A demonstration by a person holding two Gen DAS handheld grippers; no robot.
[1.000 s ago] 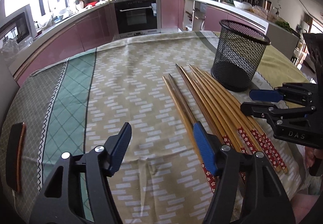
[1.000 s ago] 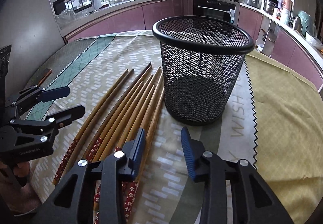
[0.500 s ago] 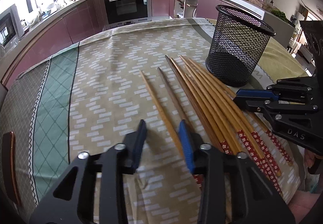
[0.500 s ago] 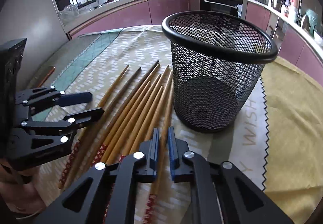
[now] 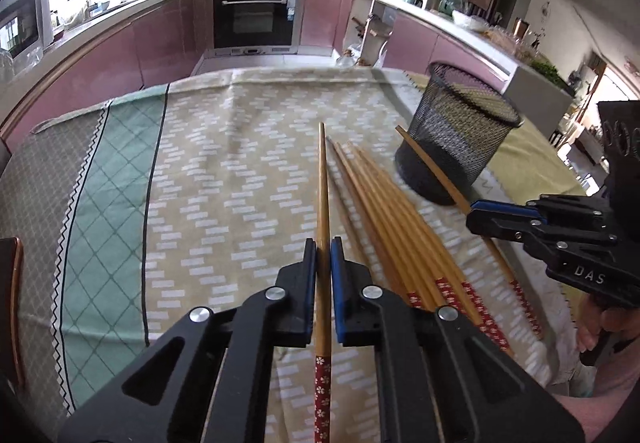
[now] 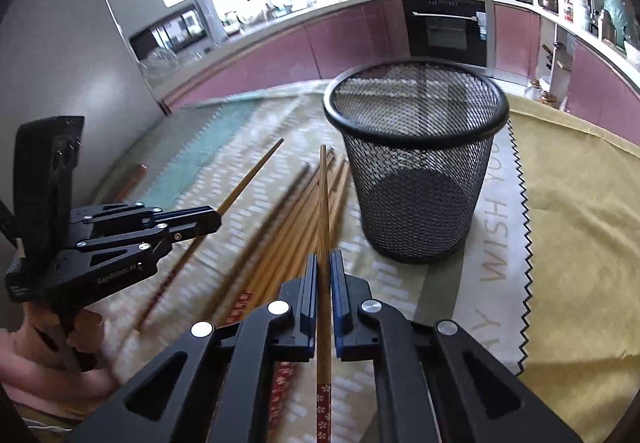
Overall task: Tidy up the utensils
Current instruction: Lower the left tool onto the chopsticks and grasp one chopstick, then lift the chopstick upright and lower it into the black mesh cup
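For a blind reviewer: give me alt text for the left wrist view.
The left gripper pinches one wooden chopstick above a patterned tablecloth. More chopsticks lie alongside; the right gripper holds another beside a black mesh cup.

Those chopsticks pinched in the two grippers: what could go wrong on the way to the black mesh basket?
1. Each gripper, left and right, pinches a single chopstick by a short stretch, so the long thin end could swing or slip out.
2. The mesh basket looks light and stands loose on the tablecloth; a chopstick tip catching its rim might tip it.
3. The two grippers work close together and could bump over the remaining chopsticks.
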